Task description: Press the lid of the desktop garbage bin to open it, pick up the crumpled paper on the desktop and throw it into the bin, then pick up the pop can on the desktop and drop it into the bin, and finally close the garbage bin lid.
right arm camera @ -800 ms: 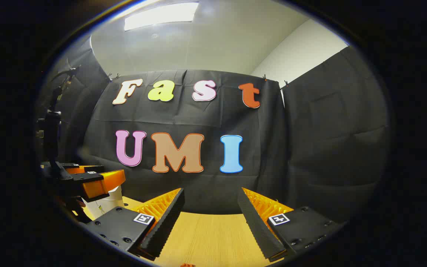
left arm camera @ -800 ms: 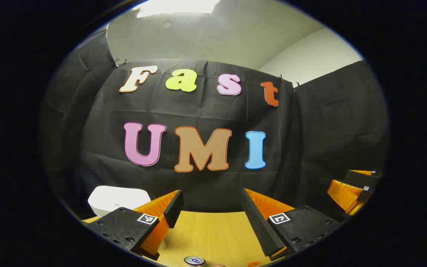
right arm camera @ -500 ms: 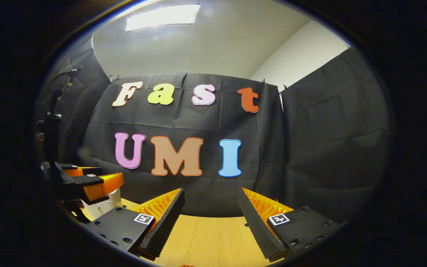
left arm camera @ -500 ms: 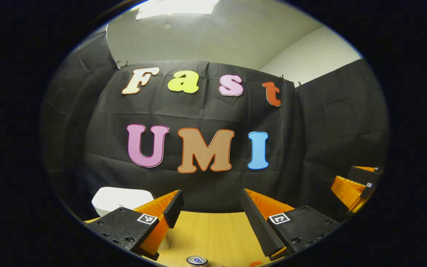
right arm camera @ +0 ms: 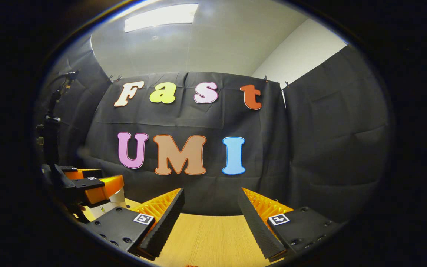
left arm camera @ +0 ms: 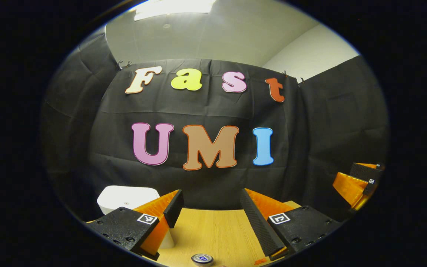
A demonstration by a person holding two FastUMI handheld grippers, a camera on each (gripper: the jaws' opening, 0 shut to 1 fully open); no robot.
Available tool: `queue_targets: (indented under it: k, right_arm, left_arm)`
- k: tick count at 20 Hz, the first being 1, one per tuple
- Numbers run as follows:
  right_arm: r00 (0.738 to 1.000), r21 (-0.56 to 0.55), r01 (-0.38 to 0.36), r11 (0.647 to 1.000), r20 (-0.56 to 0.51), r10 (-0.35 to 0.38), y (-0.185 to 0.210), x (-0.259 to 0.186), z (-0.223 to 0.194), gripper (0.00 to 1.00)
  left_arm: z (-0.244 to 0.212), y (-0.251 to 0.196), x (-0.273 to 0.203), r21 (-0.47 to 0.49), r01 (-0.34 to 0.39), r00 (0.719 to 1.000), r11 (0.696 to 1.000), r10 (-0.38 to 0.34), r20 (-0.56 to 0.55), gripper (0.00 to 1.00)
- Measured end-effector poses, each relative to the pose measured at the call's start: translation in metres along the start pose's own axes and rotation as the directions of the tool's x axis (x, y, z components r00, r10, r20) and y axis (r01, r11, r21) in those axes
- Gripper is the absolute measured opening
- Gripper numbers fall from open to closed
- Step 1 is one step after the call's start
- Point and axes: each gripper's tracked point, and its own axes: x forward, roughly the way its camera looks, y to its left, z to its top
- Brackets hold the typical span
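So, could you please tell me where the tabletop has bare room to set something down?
In the left gripper view, bare wooden table lies ahead between the open jaws, reaching to the black cloth wall. It is crowded to the left, where the white bin stands, and at the near edge, where the pop can stands.

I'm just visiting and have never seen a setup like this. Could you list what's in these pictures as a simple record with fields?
Surface: light wooden desktop
Bin: white plastic garbage bin with rounded lid, lid down, at the desktop's far left
Can: silver-topped pop can, upright, seen from above, near edge
Left gripper: open, holding nothing, above the desktop
Right gripper: open, holding nothing
Backdrop: black cloth wall
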Motion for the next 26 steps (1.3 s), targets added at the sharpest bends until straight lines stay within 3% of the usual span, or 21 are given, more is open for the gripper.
queue_targets:
  k: [8,9,12,15,16,17,19,23,26]
  right_arm:
    - [0.999,0.046,-0.035,0.998,-0.017,0.036,0.004,0.014,-0.007,0.96]
    - [0.999,0.052,-0.038,0.998,-0.019,0.039,0.005,0.015,-0.007,1.0]
    - [0.998,0.063,-0.046,0.997,-0.028,0.047,0.006,0.021,-0.011,0.96]
    - [0.998,0.068,-0.055,0.996,-0.034,0.057,0.008,0.023,-0.013,0.96]
    - [0.998,0.069,-0.057,0.996,-0.036,0.059,0.009,0.024,-0.014,1.0]
    - [0.998,0.067,-0.058,0.996,-0.036,0.061,0.009,0.024,-0.014,0.96]
    - [0.998,0.066,-0.057,0.996,-0.031,0.059,0.007,0.025,-0.012,1.0]
    - [0.999,0.062,-0.049,0.997,-0.021,0.05,0.004,0.024,-0.01,0.96]
    - [0.999,0.062,-0.045,0.997,-0.023,0.047,0.002,0.023,-0.01,1.0]
  left_arm:
    - [-0.003,0.01,-0.001,-0.01,-0.039,0.999,0.999,0.039,-0.003,0.93]
    - [-0.004,0.011,-0.001,-0.012,-0.042,0.999,0.999,0.042,-0.003,0.93]
    - [-0.002,0.015,0.001,-0.015,-0.053,0.999,0.998,0.053,0.003,0.93]
    - [-0.003,0.014,0.001,-0.014,-0.055,0.998,0.998,0.055,0.003,0.93]
    - [-0.003,0.014,0.001,-0.015,-0.053,0.999,0.998,0.053,0.003,0.93]
    - [-0.003,0.013,0.001,-0.018,-0.051,0.999,0.999,0.051,0.004,0.93]
    - [-0.002,0.013,0.001,-0.015,-0.051,0.999,0.999,0.051,0.008,0.92]
    - [0.0,0.011,0.001,-0.011,-0.046,0.999,0.999,0.046,0.015,0.93]
    - [0.003,0.012,0.0,-0.005,-0.048,0.999,0.999,0.048,0.022,0.93]
